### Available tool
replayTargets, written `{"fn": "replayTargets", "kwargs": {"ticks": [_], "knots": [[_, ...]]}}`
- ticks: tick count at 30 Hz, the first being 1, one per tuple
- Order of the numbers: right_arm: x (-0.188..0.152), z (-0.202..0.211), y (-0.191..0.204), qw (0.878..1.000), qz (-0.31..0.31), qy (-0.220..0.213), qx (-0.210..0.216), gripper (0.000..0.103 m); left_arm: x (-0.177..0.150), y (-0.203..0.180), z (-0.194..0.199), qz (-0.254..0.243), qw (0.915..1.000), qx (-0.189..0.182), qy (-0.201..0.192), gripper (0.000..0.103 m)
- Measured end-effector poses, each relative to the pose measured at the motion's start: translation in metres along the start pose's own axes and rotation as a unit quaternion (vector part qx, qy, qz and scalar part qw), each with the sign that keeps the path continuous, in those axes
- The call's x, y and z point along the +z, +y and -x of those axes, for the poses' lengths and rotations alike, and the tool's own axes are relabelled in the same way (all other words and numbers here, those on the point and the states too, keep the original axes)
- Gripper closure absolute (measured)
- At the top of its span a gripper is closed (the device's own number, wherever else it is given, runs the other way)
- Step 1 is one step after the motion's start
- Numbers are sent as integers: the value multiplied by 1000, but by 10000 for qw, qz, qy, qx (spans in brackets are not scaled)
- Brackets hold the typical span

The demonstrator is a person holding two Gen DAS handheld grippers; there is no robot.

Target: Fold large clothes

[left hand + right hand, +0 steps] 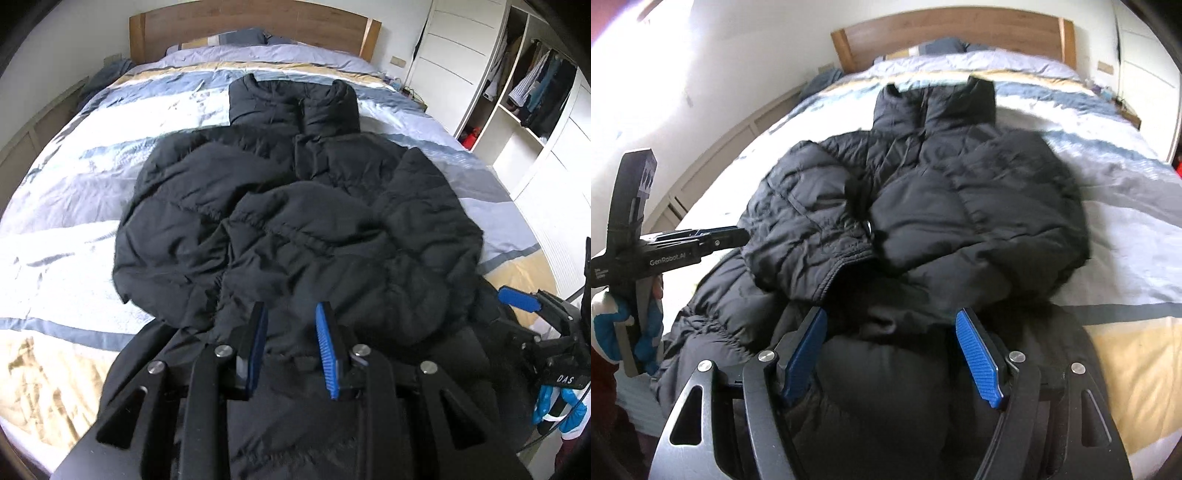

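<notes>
- A big black puffy jacket [295, 206] lies on the bed [74, 206], with its collar toward the wooden headboard [255, 26]
- Both sleeves are folded in over the middle — the bottom part sits near the bed's foot
- The left gripper [291, 328] is partly open, with jacket cloth lying between its blue pads; I cannot tell if it grips any
- The right gripper [890, 332] is wide open over the bottom part, holding nothing
- An open closet [532, 96] with hanging clothes stands beside the bed
</notes>
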State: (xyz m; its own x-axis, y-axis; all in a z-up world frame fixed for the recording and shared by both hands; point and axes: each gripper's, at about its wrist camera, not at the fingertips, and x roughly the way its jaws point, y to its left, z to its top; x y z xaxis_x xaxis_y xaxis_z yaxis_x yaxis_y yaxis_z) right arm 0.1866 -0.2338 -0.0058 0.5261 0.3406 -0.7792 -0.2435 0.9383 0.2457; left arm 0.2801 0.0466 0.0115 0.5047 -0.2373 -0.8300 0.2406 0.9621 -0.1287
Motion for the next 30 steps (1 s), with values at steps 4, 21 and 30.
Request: {"fn": "replayTargets", "kwargs": {"ticks": [4,21,30], "knots": [[-2,35,-5,9996,-53,-276,-34,31,0,-6,32,78,9999,-76,-111,75],[103,117,-90,9900,-275,-1231,-626,27,141,79,107,945,9926,65,-765,38],[219,49,-150,9896,-551,-1199,-570,24,270,130,19,1368,9891,-81,-538,37]]}}
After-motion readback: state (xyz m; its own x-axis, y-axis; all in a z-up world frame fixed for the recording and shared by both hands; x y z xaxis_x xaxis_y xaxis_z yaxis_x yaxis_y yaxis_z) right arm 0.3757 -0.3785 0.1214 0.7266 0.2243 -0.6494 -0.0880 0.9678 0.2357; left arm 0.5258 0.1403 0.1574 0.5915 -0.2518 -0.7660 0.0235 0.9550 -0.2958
